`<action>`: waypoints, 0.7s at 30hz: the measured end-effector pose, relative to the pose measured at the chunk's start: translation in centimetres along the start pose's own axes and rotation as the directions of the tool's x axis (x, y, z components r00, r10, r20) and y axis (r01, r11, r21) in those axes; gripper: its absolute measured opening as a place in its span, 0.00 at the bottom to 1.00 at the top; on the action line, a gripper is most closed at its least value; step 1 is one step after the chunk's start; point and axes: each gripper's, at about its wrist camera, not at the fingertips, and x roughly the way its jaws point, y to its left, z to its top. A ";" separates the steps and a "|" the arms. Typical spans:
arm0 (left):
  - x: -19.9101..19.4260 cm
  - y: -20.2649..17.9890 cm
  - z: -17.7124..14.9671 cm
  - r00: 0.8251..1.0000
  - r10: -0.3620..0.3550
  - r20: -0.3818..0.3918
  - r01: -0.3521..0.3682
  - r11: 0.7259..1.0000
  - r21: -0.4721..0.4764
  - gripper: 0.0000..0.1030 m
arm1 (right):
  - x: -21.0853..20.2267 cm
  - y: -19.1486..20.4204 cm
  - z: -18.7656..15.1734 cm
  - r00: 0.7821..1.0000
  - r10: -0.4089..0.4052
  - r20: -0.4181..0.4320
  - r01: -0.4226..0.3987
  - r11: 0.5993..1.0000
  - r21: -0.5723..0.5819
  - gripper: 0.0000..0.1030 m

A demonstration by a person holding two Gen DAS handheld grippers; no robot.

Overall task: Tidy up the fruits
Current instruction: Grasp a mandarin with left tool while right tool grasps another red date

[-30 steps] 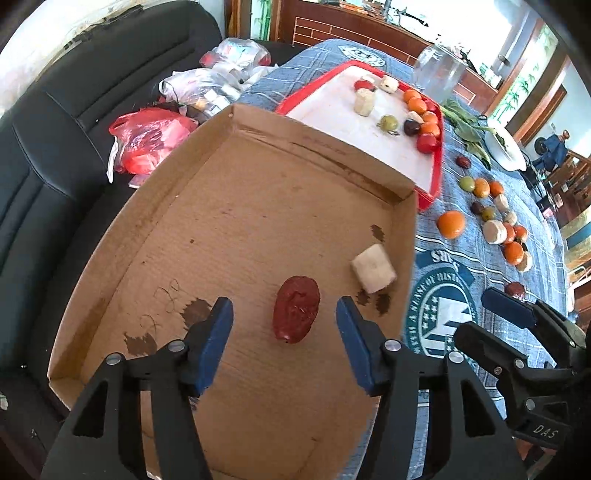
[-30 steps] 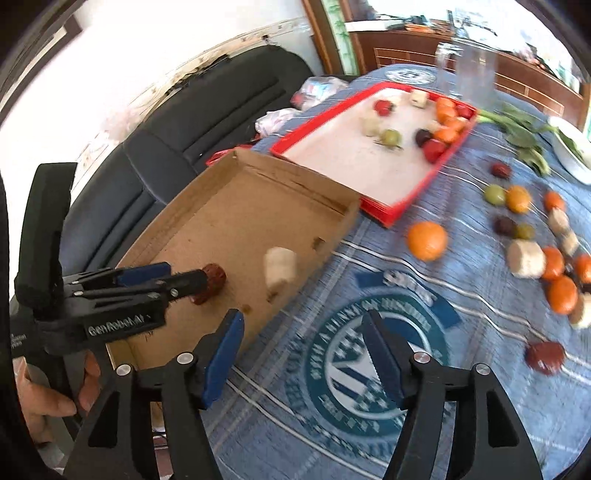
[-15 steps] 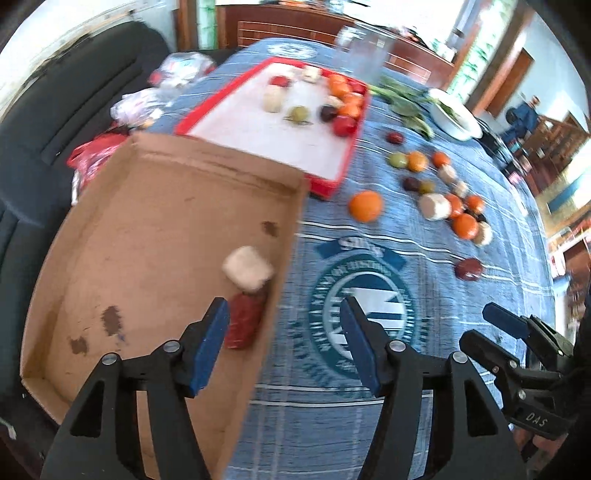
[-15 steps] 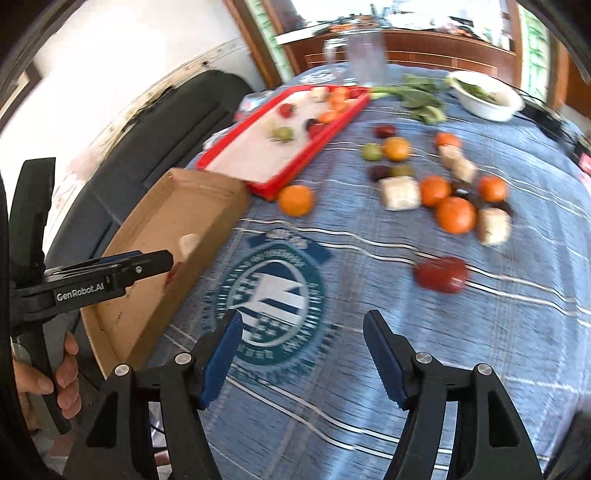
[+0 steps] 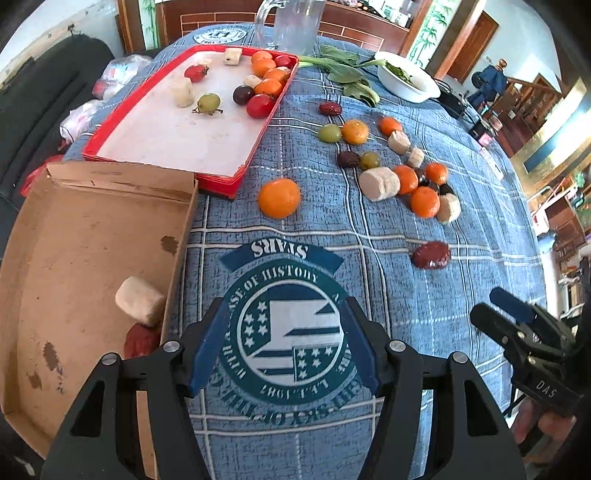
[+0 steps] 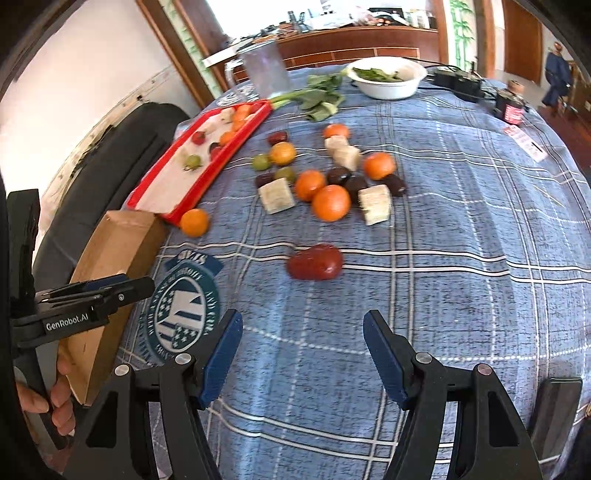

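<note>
My left gripper (image 5: 282,339) hangs open and empty over the round emblem on the blue tablecloth. To its left, a cardboard tray (image 5: 74,229) holds a white chunk (image 5: 138,301) and a dark red date (image 5: 140,339). My right gripper (image 6: 303,354) is open with nothing between its fingers; a large red date (image 6: 315,262) lies on the cloth just beyond it. That same red date (image 5: 431,254) shows right of centre in the left wrist view. Further back are a lone orange (image 5: 279,197) and a loose cluster of oranges, grapes and white chunks (image 6: 328,181). A red tray (image 5: 177,122) holds several fruits.
A glass pitcher (image 5: 291,22), leafy greens (image 5: 343,74) and a white bowl (image 5: 406,79) stand at the table's far end. A dark jar (image 6: 511,105) and a black box with cables (image 6: 458,83) sit far right. A black sofa with plastic bags (image 5: 85,110) lies left of the table.
Both grippers swept to the right, away from the cardboard tray and out over the tablecloth. The dark red date stayed in the tray, beside the white chunk.
</note>
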 end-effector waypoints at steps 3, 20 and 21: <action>0.5 0.6 1.1 1.000 -0.011 -0.002 0.011 0.999 -0.031 0.59 | 0.3 -0.4 0.3 1.000 -0.009 -0.002 0.009 1.000 0.012 0.68; 4.7 0.4 6.1 1.000 0.017 -0.027 -0.018 0.999 -0.032 0.59 | 3.7 -0.4 2.0 0.998 -0.051 -0.027 0.051 0.999 -0.005 0.67; 4.9 0.5 6.2 0.999 0.020 -0.030 -0.021 0.999 -0.033 0.58 | 3.8 -0.4 2.1 0.998 -0.053 -0.028 0.053 0.999 -0.006 0.67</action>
